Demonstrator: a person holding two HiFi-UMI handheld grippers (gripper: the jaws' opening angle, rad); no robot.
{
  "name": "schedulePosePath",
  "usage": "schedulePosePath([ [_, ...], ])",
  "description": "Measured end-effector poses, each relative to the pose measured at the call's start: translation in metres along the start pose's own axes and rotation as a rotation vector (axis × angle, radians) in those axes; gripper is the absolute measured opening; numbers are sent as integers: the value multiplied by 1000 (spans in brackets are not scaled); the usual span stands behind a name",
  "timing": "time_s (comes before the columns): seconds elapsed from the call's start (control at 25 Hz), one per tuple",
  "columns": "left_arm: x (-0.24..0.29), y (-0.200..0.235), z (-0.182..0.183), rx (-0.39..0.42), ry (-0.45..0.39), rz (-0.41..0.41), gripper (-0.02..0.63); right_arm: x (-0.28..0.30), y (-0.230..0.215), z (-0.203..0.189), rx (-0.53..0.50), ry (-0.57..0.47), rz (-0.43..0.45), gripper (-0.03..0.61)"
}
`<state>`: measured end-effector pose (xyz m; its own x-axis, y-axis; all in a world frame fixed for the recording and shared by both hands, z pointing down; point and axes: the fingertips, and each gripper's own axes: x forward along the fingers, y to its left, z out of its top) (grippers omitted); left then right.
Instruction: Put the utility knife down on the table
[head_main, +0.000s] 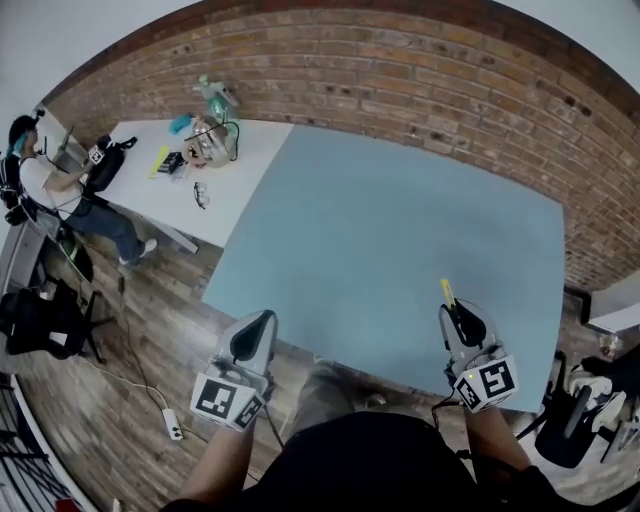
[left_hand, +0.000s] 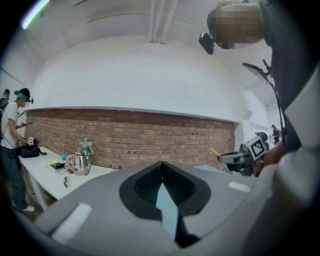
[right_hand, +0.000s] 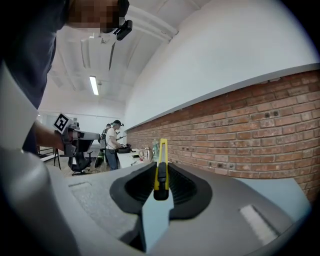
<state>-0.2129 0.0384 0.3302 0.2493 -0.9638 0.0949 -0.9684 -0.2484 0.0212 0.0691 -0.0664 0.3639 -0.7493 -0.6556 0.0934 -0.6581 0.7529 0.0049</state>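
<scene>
Utility knife (right_hand: 160, 150) clamped between right gripper (head_main: 462, 322) jaws, above blue table (head_main: 400, 230).

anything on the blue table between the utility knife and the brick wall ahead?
Nothing. In the head view, the blue table is bare from the utility knife, which the right claw holds, to the brick wall.

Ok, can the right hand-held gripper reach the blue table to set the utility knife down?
Probably yes: the right hand-held gripper, shut on the utility knife, is over the blue table, with nothing lying beneath.
</scene>
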Motion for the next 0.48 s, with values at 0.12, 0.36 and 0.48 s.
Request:
schedulePosePath([
  [0.12, 25, 14, 1, 10, -2, -51, 2, 15, -8, 2, 2, 9, -46, 74],
  [0.36, 77, 47, 5, 22, 3, -167, 3, 47, -22, 16, -16, -3, -155, 74],
  [0.48, 102, 61, 9, 27, -1, -231, 3, 57, -23, 26, -34, -2, -207, 74],
])
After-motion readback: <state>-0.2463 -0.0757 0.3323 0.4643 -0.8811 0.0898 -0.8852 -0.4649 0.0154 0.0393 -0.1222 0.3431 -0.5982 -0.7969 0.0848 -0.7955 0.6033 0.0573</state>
